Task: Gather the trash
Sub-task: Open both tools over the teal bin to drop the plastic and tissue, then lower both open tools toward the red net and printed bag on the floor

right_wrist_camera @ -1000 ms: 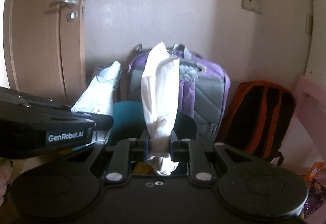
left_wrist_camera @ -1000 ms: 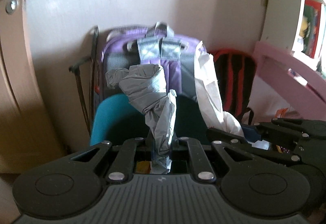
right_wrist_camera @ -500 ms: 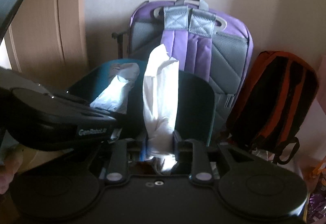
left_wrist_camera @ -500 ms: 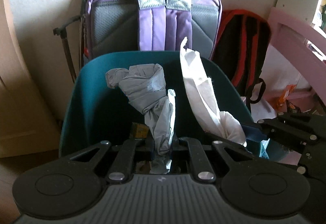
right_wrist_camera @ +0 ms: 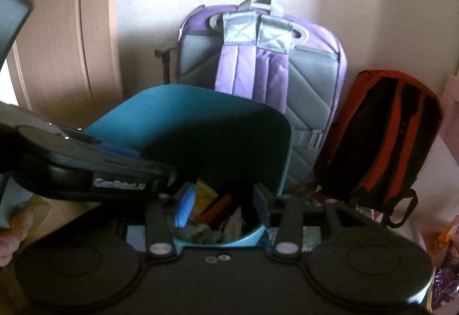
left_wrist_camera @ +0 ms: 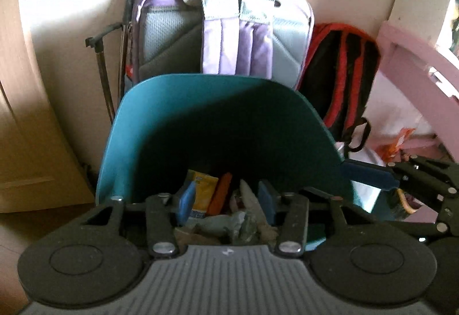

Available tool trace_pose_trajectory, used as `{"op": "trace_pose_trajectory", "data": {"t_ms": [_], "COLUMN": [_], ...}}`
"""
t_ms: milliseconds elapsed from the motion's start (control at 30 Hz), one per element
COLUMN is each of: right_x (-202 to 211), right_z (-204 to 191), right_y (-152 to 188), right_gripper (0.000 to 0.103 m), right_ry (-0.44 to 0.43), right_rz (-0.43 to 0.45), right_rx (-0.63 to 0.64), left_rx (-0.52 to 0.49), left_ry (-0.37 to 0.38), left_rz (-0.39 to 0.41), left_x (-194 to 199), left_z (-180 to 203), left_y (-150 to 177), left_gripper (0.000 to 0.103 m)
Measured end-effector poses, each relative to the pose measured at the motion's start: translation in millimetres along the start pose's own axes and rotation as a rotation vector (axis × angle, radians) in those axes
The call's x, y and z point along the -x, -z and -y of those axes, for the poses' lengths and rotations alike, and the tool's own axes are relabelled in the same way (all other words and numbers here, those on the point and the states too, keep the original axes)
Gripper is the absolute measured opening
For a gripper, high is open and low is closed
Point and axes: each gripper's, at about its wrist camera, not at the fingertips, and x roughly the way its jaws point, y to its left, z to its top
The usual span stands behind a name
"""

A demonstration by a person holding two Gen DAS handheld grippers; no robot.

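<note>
A teal trash bin (left_wrist_camera: 218, 82) stands on the floor below both grippers, and its rim (right_wrist_camera: 200, 97) also shows in the right wrist view. At its bottom lie a yellow wrapper (left_wrist_camera: 203, 186), an orange item (left_wrist_camera: 221, 191), a grey paper wad (left_wrist_camera: 226, 224) and a white paper wad (left_wrist_camera: 252, 197). My left gripper (left_wrist_camera: 226, 201) hangs over the bin mouth, jaws opening, nothing between them. My right gripper (right_wrist_camera: 223, 207) is beside it, jaws also opening and empty. The grey wad (right_wrist_camera: 200, 231) and the white wad (right_wrist_camera: 235, 221) lie beneath it.
A purple and grey backpack (left_wrist_camera: 229, 36) leans on the wall behind the bin, with a red and black backpack (left_wrist_camera: 341, 77) to its right. A thin black stand (left_wrist_camera: 126, 42) is at the left. A wooden door (right_wrist_camera: 57, 28) is further left, pink furniture (left_wrist_camera: 416, 65) at the right.
Both grippers sank and tipped down over the bin. Their jaws spread apart, and the grey wad and the white wad left them and now lie in the bin.
</note>
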Motion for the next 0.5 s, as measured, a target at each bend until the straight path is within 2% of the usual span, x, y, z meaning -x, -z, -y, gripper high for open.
{"op": "trace_pose_trajectory", "data": {"t_ms": [233,300,500], "right_x": [35.2,46.4,76.0], "right_z": [-2.0,-2.6,-12.4], "right_y": [3.5,5.6,19.4], "right_gripper": [0.052,0.053,0.057], "right_ry": [-0.018,-0.029,-0.067], "right_rz": [0.027,0.036,0.043], "right_rx": [-0.018,-0.031,-0.03], "left_rx": [0.0,0.006,-0.014], "left_ry": [0.006,0.008,0.008], "left_rz": [0.041,0.054,0.066], "left_x": [40.4,54.9,90.4], "left_z": [7.6,7.3,5.7], "left_y": [10.7,16.7,43.3], "left_gripper": [0.05,0.055,0.055]}}
